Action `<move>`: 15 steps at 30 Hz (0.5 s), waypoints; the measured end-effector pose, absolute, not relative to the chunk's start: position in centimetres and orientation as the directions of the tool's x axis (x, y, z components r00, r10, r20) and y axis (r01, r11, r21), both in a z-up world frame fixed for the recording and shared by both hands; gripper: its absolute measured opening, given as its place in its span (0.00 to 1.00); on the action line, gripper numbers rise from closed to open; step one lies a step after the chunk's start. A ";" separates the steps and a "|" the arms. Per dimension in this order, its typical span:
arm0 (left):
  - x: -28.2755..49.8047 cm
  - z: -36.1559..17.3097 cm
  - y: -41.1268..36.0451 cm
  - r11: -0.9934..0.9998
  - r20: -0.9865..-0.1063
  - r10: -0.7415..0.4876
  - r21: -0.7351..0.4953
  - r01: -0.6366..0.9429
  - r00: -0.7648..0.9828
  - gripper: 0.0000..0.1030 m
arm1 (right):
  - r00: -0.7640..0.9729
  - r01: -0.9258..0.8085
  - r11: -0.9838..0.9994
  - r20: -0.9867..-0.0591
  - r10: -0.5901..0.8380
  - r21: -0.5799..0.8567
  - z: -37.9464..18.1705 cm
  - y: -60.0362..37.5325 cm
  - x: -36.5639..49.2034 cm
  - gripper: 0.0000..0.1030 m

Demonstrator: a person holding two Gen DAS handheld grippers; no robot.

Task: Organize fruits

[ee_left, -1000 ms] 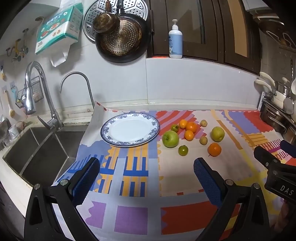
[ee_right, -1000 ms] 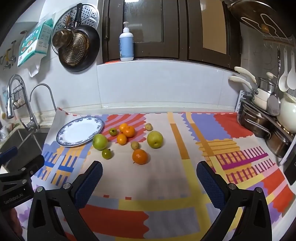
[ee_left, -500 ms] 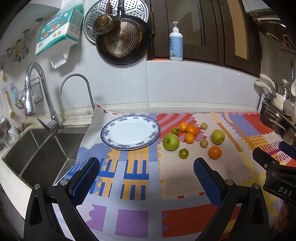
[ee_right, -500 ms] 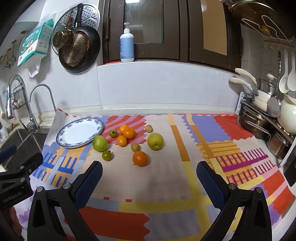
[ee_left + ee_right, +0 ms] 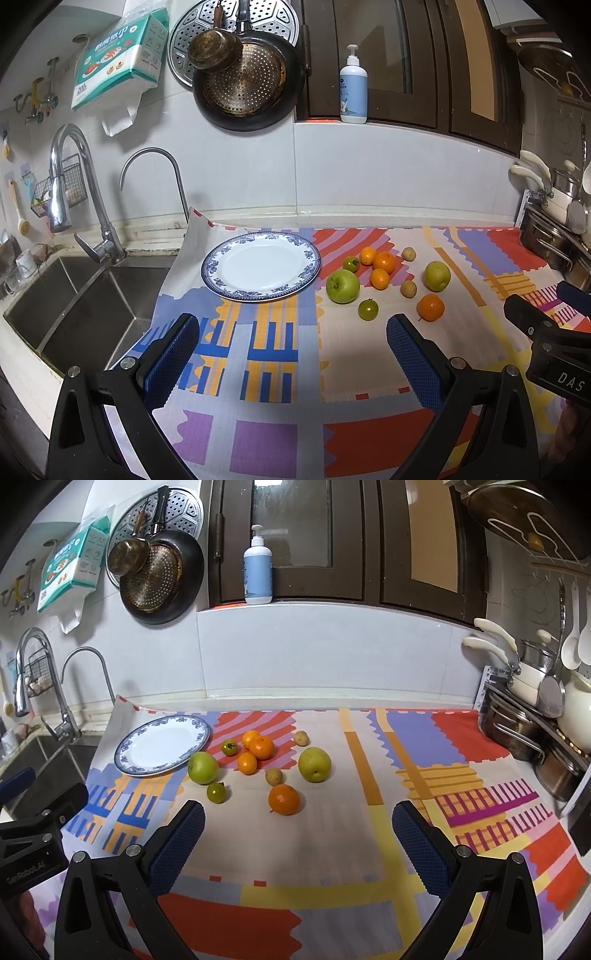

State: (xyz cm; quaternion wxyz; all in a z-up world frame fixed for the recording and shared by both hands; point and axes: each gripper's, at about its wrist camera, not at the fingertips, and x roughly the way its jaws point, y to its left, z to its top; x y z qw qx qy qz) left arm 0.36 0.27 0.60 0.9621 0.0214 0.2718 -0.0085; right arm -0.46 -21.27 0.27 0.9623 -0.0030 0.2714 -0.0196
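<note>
Both tongs, left (image 5: 291, 354) and right (image 5: 297, 840), gape empty above the tabletop (image 5: 332, 849), so I'd straddle the nearest orange (image 5: 283, 799) squarely, squeeze gently, then carry it to the plate (image 5: 162, 744).

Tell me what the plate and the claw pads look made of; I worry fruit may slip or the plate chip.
The plate looks like glazed ceramic: glossy white centre, printed blue floral rim; probably chippable, though melamine can't be ruled out. The left claw has pads that look like blue rubber or foam, matte with a fine dimpled texture, likely grippy. Both claws, right claw included, stand open.
</note>
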 end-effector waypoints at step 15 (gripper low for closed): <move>0.4 0.8 0.3 0.999 -0.517 -0.009 0.035 0.031 0.856 1.00 | 0.857 0.028 1.000 -0.514 -0.031 -0.014 0.4 -21.1 -0.4 0.99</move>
